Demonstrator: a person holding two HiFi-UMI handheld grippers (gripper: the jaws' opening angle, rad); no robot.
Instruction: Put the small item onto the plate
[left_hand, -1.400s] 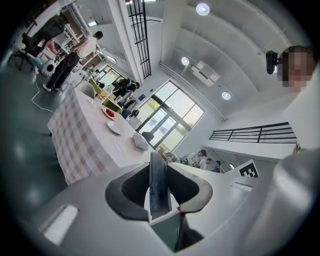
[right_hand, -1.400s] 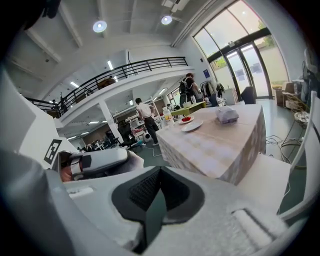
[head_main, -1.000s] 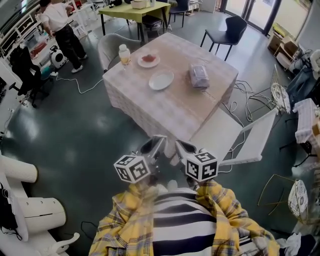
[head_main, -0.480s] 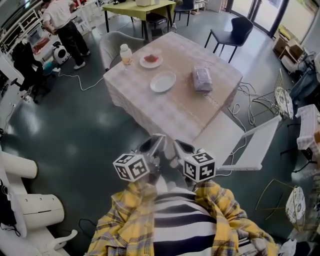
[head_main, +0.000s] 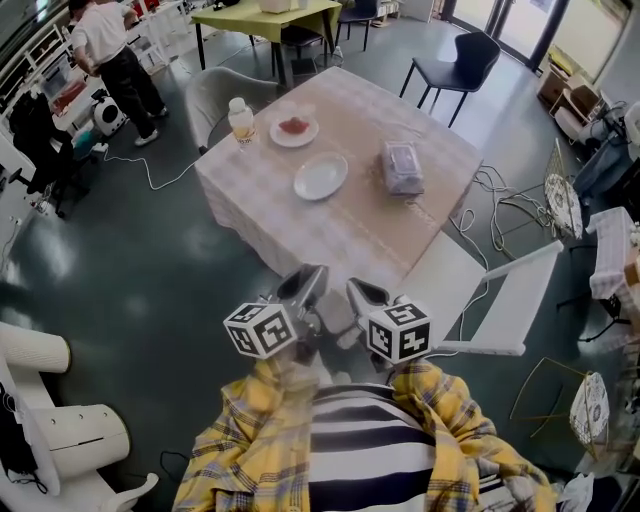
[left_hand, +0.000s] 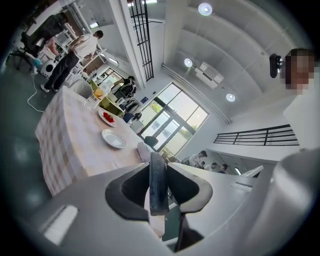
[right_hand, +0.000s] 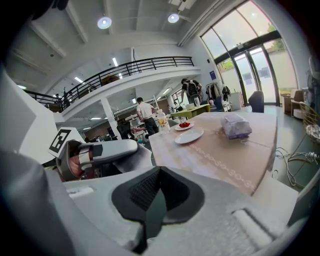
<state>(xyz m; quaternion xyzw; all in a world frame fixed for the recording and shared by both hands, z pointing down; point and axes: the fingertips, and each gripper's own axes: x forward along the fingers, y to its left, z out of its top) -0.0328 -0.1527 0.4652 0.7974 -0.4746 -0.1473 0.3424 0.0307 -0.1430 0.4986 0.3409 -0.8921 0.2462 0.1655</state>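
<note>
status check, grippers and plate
Left gripper and right gripper shut, empty. Red item on far plate; near plate bare. White chair by table, near side.

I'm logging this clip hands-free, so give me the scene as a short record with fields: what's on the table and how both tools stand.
table: checked cloth, ahead of the person
empty plate: white, near the table's middle
second plate: holds red pieces
bottle: upright, beside the second plate
wrapped pack: right of the empty plate
left tool: jaws together, nothing held, short of the table
right tool: jaws together, nothing held, short of the table
task: not begun
</note>
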